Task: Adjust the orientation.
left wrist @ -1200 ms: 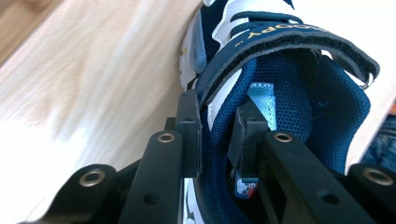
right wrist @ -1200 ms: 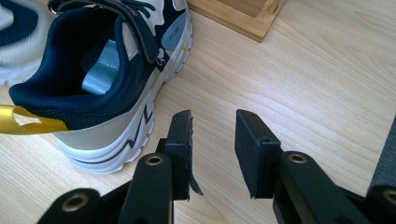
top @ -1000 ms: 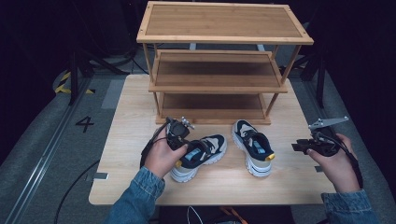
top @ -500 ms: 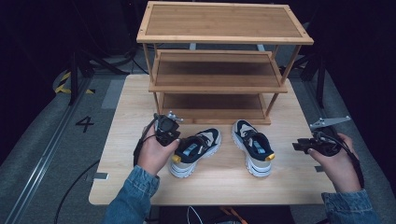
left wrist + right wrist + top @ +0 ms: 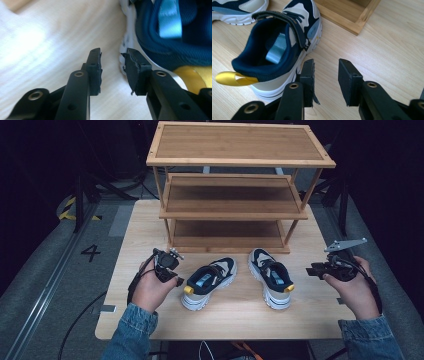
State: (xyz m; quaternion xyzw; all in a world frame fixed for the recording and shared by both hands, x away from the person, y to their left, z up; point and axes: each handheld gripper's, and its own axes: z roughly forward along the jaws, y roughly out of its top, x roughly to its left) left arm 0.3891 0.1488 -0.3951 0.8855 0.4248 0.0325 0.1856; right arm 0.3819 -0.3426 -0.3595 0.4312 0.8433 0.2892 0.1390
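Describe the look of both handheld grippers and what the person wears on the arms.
Both arms wear blue denim sleeves. The left gripper and right gripper are black, each with two flat black jaws on arms with brass-ringed rivet holes. A black cable trails from the left; the right carries a grey three-cornered plate.

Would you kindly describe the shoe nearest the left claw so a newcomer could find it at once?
Start at the wooden shoe rack on the table; two sneakers lie before it. The left sneaker is the one beside the left claw. Unlike its mate, the right sneaker, it lies angled, its toe towards the rack's middle.
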